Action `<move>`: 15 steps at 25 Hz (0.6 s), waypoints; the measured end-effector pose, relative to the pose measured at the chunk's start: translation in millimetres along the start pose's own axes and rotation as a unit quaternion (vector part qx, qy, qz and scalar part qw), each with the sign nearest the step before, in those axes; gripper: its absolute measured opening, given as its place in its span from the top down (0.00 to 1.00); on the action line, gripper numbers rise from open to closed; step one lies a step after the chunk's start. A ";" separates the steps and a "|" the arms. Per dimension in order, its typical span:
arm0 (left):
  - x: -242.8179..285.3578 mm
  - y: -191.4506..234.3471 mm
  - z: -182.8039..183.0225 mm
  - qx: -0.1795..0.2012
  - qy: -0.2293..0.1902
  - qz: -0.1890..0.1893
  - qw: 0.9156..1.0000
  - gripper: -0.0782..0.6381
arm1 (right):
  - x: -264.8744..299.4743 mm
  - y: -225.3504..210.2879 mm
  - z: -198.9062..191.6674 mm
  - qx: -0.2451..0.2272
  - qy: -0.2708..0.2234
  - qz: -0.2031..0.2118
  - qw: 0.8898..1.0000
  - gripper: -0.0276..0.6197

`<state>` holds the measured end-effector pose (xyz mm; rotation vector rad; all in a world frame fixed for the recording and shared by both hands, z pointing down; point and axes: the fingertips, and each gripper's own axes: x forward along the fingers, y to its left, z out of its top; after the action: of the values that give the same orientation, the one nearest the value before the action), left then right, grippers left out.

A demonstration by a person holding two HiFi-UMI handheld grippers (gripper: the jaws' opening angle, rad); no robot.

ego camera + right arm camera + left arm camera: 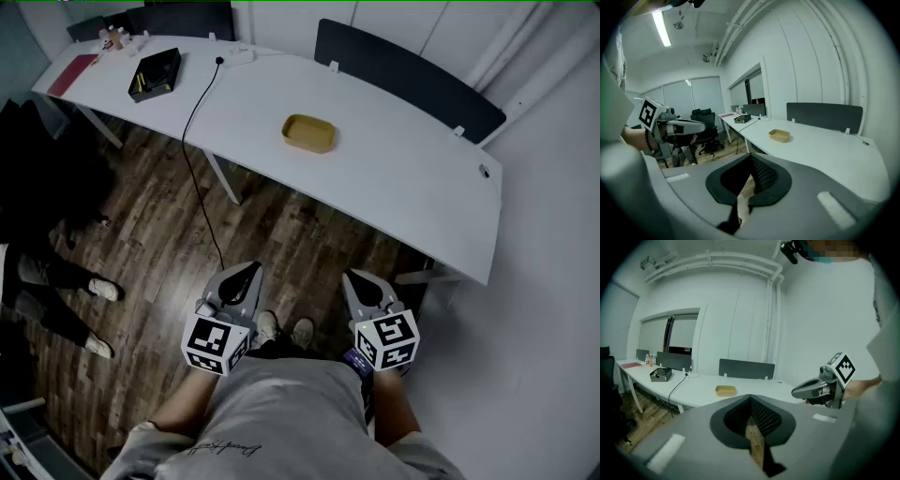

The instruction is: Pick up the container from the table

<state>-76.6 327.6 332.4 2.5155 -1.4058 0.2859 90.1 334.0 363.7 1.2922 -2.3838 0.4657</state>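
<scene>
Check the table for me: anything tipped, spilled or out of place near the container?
Nothing is tipped or spilled. The tan container sits upright on the white table, well apart from everything else. The one untidy thing is a black cable that trails over the table's near edge to the floor, left of the container in the head view.

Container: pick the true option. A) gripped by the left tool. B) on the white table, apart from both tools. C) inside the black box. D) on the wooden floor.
B: the container rests on the white table, while the left tool and right tool are held low over the floor, short of it.
</scene>
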 end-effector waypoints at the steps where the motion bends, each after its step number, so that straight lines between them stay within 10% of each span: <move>1: -1.2 -0.5 -1.1 0.000 0.001 0.000 1.000 0.90 | -0.3 1.9 -0.5 0.000 0.000 0.003 1.000 0.94; 15: -11.9 9.1 -1.6 -0.003 -0.002 -0.007 1.000 0.90 | 5.3 27.3 8.8 -0.007 -0.010 0.023 1.000 0.93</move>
<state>-90.6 333.1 331.6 2.5227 -1.3878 0.2731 62.7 340.4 355.7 1.2435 -2.4345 0.4500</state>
